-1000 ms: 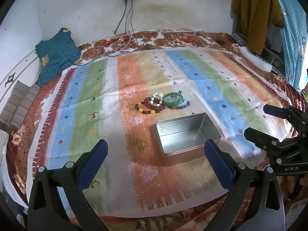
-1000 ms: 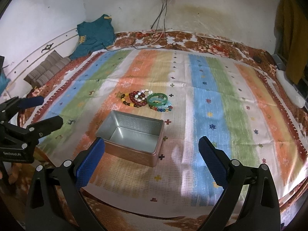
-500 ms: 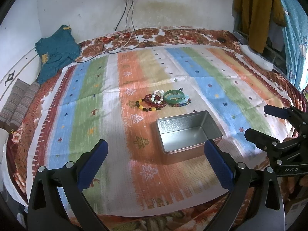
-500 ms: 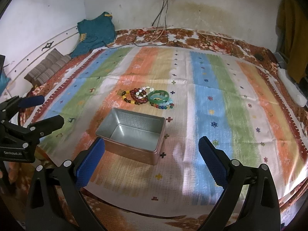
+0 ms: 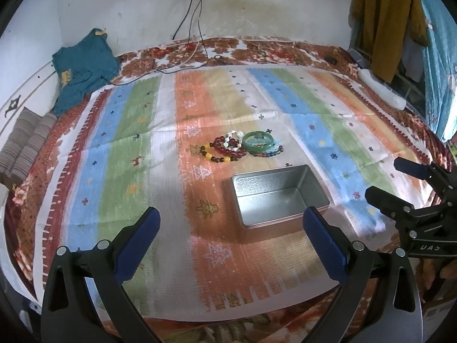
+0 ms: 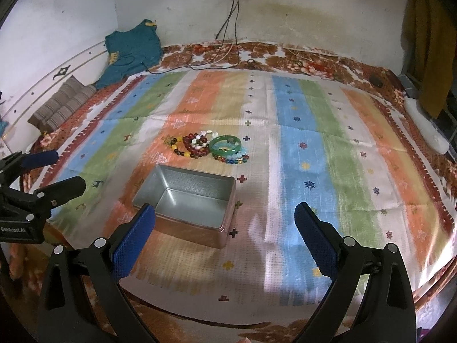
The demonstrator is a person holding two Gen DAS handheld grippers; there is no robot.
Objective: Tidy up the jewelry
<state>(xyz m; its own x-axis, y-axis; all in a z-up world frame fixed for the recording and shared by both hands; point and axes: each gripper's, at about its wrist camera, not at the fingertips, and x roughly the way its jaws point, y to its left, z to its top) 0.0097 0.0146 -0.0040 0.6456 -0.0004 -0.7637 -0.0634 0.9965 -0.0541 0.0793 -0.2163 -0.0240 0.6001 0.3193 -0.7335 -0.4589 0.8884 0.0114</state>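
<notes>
- Both grippers, left gripper (image 5: 230, 233) and right gripper (image 6: 225, 233), hang wide open, holding nothing.
- Bracelets (image 5: 240, 147) piled on striped cloth (image 5: 128, 171), just behind empty tin (image 5: 281, 197).
- Teal shirt (image 5: 82, 71), cables (image 5: 194, 34) far back, nothing blocking.

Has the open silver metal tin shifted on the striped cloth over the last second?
No. The silver metal tin keeps its spot beside the bead bracelets; only the cameras advanced.

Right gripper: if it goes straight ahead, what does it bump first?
Probably the cloth, just right of the tin. The right gripper is open and empty, and nothing stands between; depth is unclear.
</notes>
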